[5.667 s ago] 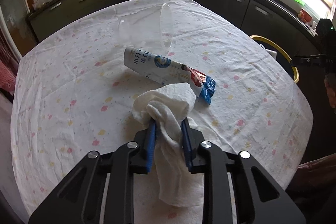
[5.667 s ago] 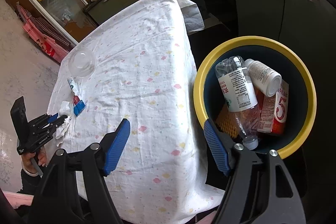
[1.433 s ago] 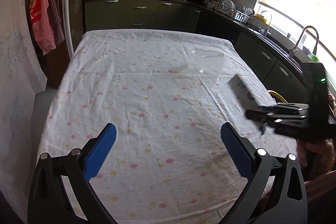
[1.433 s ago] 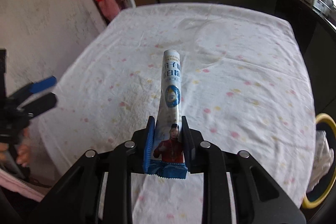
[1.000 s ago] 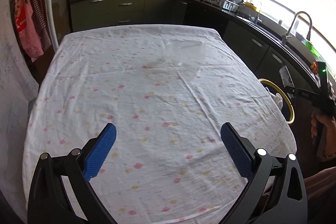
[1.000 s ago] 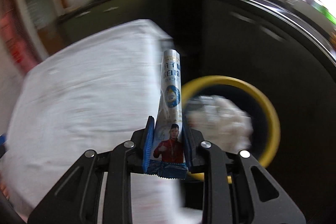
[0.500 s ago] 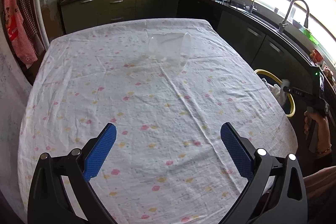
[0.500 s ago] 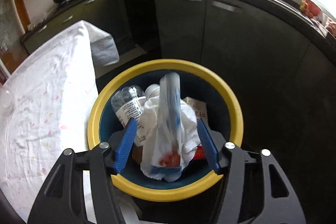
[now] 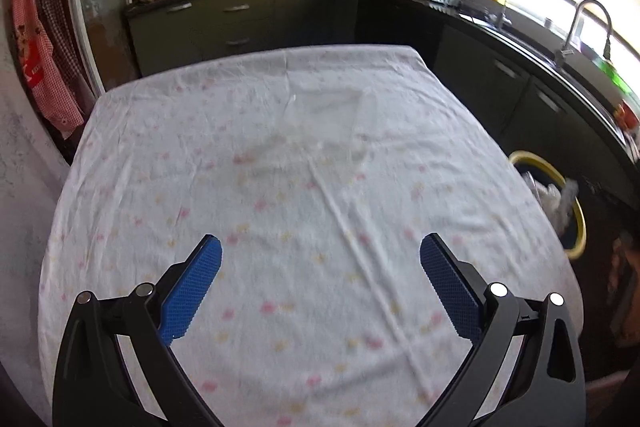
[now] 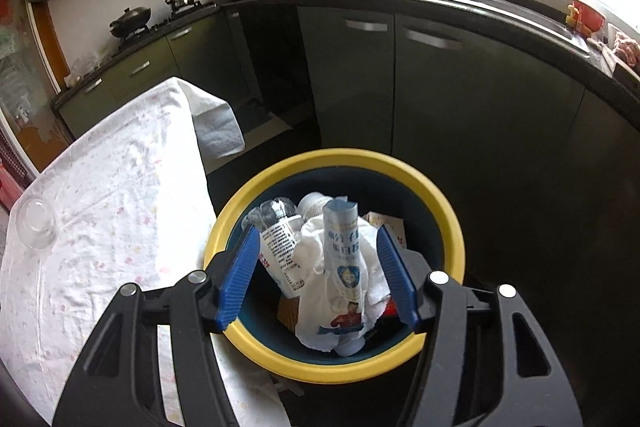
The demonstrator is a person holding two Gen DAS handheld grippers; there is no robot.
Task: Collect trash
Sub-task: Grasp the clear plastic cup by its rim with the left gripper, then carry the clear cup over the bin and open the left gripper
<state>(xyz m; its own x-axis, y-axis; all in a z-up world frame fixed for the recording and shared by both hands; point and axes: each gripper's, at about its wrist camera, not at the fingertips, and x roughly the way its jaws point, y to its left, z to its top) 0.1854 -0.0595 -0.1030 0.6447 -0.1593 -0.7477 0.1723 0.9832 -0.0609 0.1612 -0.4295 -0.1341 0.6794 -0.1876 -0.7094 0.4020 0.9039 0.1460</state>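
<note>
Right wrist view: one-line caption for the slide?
Open right tongs above the yellow-rimmed bin, the snack pouch lying on crumpled tissue beside a plastic bottle.

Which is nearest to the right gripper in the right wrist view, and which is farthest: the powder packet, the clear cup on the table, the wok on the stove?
1. Powder packet: between the open fingers of the right gripper, lying in the yellow-rimmed bin.
2. Clear cup: far left, on the tablecloth.
3. Wok: upper left, on the stove.
</note>
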